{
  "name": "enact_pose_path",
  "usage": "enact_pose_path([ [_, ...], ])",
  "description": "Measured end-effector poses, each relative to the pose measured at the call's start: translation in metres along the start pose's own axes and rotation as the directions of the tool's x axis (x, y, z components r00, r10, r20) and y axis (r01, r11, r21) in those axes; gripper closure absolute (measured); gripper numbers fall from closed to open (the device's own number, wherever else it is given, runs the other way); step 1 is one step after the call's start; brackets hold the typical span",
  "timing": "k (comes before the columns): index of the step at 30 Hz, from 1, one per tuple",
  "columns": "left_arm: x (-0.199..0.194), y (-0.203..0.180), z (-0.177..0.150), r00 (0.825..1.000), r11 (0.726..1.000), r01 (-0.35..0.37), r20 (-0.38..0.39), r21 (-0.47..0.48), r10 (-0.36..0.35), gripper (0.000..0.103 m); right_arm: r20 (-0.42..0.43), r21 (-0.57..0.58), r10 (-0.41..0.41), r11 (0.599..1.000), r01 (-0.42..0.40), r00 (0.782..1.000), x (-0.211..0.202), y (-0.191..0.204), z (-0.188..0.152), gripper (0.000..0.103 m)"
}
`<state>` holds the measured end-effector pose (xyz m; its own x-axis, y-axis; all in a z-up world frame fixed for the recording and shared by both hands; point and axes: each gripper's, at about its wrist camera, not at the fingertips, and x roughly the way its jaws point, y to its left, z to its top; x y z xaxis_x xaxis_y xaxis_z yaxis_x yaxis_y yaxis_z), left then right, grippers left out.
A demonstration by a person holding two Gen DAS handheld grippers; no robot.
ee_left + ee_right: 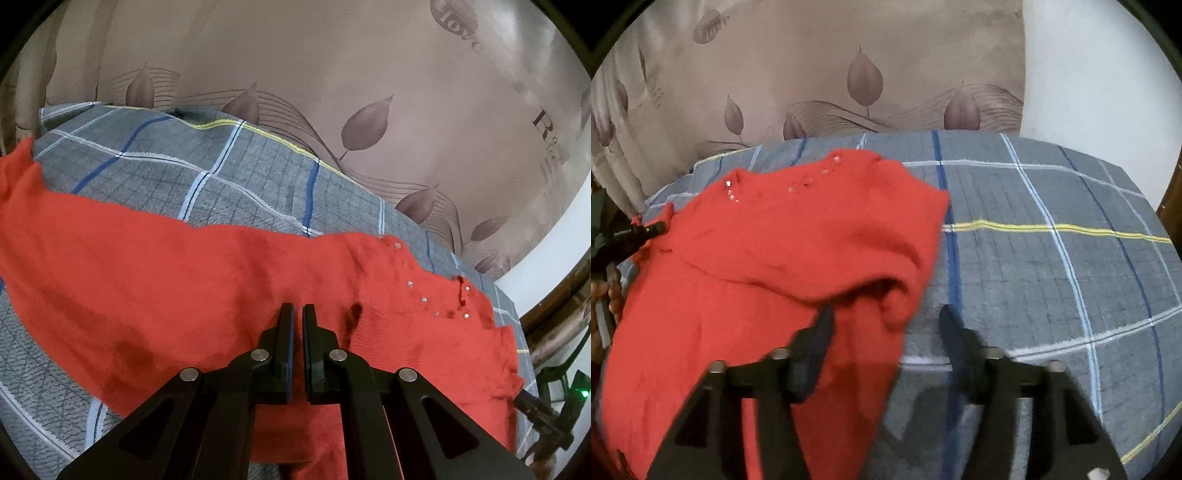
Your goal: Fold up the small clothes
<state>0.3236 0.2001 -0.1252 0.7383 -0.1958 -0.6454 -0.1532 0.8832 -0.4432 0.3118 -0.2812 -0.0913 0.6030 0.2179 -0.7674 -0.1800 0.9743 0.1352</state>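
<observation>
A small red knitted sweater with shiny studs near its neckline lies on a grey plaid blanket. My left gripper hovers over the sweater's middle with its jaws almost closed, a thin gap between them and no cloth in it. In the right wrist view the sweater is partly folded over, with a raised fold at its right edge. My right gripper is open and straddles that right edge, its left finger over the cloth and its right finger over the blanket. The other gripper's tip shows at the sweater's far left.
The plaid blanket covers the raised surface and stretches away to the right of the sweater. A beige curtain with a leaf print hangs behind it. A white wall stands at the far right.
</observation>
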Motion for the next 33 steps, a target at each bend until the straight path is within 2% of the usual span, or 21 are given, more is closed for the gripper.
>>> enact_pose_path([
  [2, -0.001, -0.001, 0.0, 1.0, 1.0, 0.002, 0.004, 0.002, -0.002, 0.099, 0.04, 0.091, 0.062, 0.994, -0.066, 0.997, -0.014, -0.019, -0.002, 0.047],
  [4, -0.004, -0.009, -0.002, 1.0, 0.999, 0.011, 0.0, 0.048, -0.011, 0.099, 0.082, 0.14, 0.069, 0.987, -0.08, 0.994, -0.024, -0.032, 0.0, 0.047],
  [6, -0.006, -0.025, -0.005, 0.998, 0.989, 0.043, -0.053, 0.139, -0.036, 0.099, 0.084, 0.119, 0.041, 0.992, -0.051, 0.996, -0.024, -0.034, 0.005, 0.048],
  [8, -0.009, -0.037, -0.009, 0.991, 0.977, 0.094, -0.113, 0.19, -0.074, 0.097, 0.071, 0.074, 0.046, 0.996, -0.051, 0.996, -0.016, -0.028, 0.008, 0.051],
  [10, -0.009, -0.045, -0.012, 0.982, 0.969, 0.129, -0.163, 0.209, -0.096, 0.086, 0.055, 0.03, 0.047, 0.998, -0.048, 0.997, -0.005, -0.016, 0.009, 0.055],
  [11, -0.006, -0.046, -0.012, 0.978, 0.97, 0.132, -0.188, 0.202, -0.094, 0.07, 0.043, 0.002, 0.033, 0.999, -0.033, 0.999, 0.0, -0.008, 0.008, 0.06],
  [12, -0.002, -0.043, -0.01, 0.974, 0.975, 0.132, -0.207, 0.179, -0.094, 0.059, 0.027, -0.019, 0.024, 1.0, -0.024, 0.999, 0.008, -0.001, 0.007, 0.065],
  [15, 0.002, -0.031, -0.005, 0.968, 0.984, 0.153, -0.214, 0.091, -0.131, 0.057, 0.026, -0.079, -0.01, 0.997, 0.012, 1.0, 0.012, 0.015, 0.004, 0.067],
  [18, 0.006, -0.029, -0.005, 0.961, 0.985, 0.162, -0.237, 0.063, -0.144, 0.056, 0.035, -0.1, -0.011, 0.995, 0.014, 0.999, 0.009, 0.018, 0.001, 0.067],
  [21, 0.011, -0.041, -0.005, 0.967, 0.981, 0.139, -0.23, 0.133, -0.105, 0.052, 0.03, -0.049, 0.013, 0.999, -0.011, 0.999, 0.008, 0.008, 0.002, 0.066],
  [23, 0.014, -0.054, -0.008, 0.971, 0.969, 0.13, -0.223, 0.21, -0.082, 0.052, 0.027, -0.023, 0.024, 0.999, -0.023, 0.999, 0.008, 0.003, 0.002, 0.066],
  [25, 0.02, -0.063, -0.009, 0.974, 0.957, 0.125, -0.215, 0.261, -0.068, 0.055, 0.028, -0.023, 0.027, 0.999, -0.026, 0.999, 0.009, 0.003, 0.002, 0.066],
  [26, 0.022, -0.065, -0.009, 0.975, 0.956, 0.12, -0.213, 0.267, -0.063, 0.082, 0.028, -0.027, 0.023, 0.999, -0.022, 0.999, 0.009, 0.004, 0.001, 0.066],
  [27, 0.025, -0.066, -0.009, 0.975, 0.958, 0.106, -0.217, 0.267, -0.047, 0.099, 0.028, -0.029, 0.021, 0.999, -0.02, 0.999, 0.009, 0.004, 0.001, 0.066],
  [29, 0.021, -0.063, -0.005, 0.985, 0.965, 0.075, -0.172, 0.251, -0.031, 0.099, 0.03, -0.025, 0.024, 0.999, -0.023, 0.999, 0.009, 0.004, 0.001, 0.066],
  [31, 0.006, -0.057, 0.002, 0.997, 0.974, 0.016, -0.078, 0.226, 0.001, 0.099, 0.037, -0.008, 0.038, 0.999, -0.038, 0.999, 0.008, 0.001, 0.001, 0.066],
  [33, -0.005, -0.046, 0.008, 1.0, 0.985, 0.007, -0.029, 0.172, -0.002, 0.099, 0.044, 0.014, 0.055, 0.998, -0.055, 0.998, 0.007, -0.004, 0.001, 0.066],
])
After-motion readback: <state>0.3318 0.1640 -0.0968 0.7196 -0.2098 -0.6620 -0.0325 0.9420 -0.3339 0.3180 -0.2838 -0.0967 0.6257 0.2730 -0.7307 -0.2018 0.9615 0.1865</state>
